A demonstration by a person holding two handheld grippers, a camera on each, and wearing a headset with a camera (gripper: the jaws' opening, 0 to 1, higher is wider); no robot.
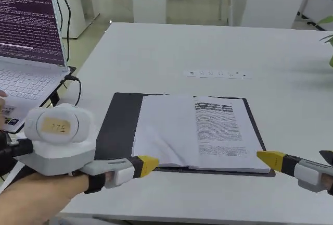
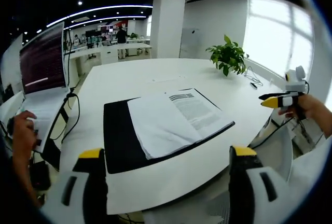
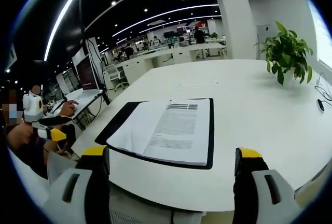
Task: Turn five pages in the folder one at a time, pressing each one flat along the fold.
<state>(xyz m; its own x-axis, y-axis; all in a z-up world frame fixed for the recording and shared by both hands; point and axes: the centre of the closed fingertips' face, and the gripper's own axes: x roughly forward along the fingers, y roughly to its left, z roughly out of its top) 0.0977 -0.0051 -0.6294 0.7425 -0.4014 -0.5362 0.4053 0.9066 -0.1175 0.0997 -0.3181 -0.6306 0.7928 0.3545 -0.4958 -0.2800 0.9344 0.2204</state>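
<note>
The folder lies open on the white table, just ahead of both sets of fingers, and nothing is held. The left gripper has its fingers wide apart by the near left corner of the pages, and the right gripper has its fingers wide apart just off the near right corner. I think this is a pause before a page turn, so next the right fingers need to pinch only the top printed page at its edge, lift it over to the left, and rub it flat along the fold.
</note>
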